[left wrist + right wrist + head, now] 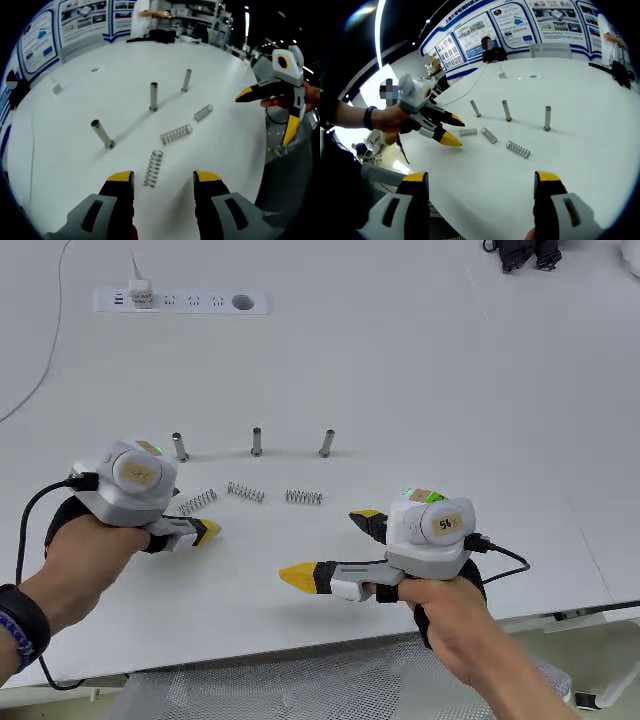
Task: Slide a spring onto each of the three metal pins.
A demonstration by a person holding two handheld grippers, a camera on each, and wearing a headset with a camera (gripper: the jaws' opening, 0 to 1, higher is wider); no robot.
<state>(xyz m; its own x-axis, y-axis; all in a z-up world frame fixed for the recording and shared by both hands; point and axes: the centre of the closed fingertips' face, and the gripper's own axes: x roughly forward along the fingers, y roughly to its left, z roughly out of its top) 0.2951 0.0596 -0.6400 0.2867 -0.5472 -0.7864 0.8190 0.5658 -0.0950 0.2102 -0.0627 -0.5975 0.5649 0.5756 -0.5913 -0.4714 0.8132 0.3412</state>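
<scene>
Left gripper (163,176) and right gripper (481,176) gape (both empty).

1. Head view: bright, even overhead light, sharp; white table (420,390) slightly washed out.
2. Pins (256,441) throw only faint, soft shadows on it.
3. Both gripper views: strong fisheye bending at edges, softer focus, dim background.
4. Glare: ceiling lights (247,22) in left gripper view, strip light (379,30) in right gripper view.

Bare worktop (60,165) lies just ahead of the spread jaws of the left gripper (163,176), as far as the nearest spring (154,169). Beyond it stand three upright pins (153,96), seemingly with passable gaps. The right gripper (265,116) hangs well to the right.
</scene>
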